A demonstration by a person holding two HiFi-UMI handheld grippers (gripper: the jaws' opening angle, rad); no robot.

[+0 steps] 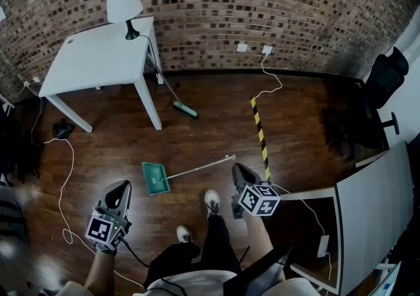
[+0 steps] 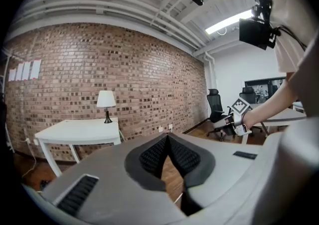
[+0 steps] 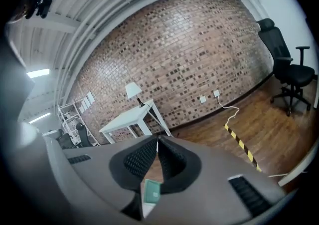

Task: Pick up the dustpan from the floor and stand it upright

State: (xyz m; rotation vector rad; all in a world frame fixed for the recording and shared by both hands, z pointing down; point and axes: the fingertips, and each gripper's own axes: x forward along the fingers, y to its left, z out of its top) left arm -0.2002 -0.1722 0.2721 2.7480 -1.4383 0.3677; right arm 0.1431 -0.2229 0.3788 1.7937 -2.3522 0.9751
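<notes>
Near the white shoes (image 1: pixel 211 201) on the dark wooden floor (image 1: pixel 216 124) lies the flat green plastic dustpan (image 1: pixel 155 177), its long pale handle (image 1: pixel 200 167) running right; the barely parted, empty right tongs (image 1: pixel 237 169) should widen over that handle, while the closed, empty left tongs (image 1: pixel 121 188) steady the pan.

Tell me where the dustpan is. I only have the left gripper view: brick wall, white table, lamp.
Observer: In the head view the dustpan lies on the floor, just ahead of the person's shoes.
Operator: Give me the handle's direction.
Observer: Its handle runs rightward, ending near the right hand-held gripper in that view.
Operator: Confirm whether that gripper holds it.
Observer: It doesn't; the right gripper view shows the dustpan down on the floor beyond the jaws, nothing between the pads.
</notes>
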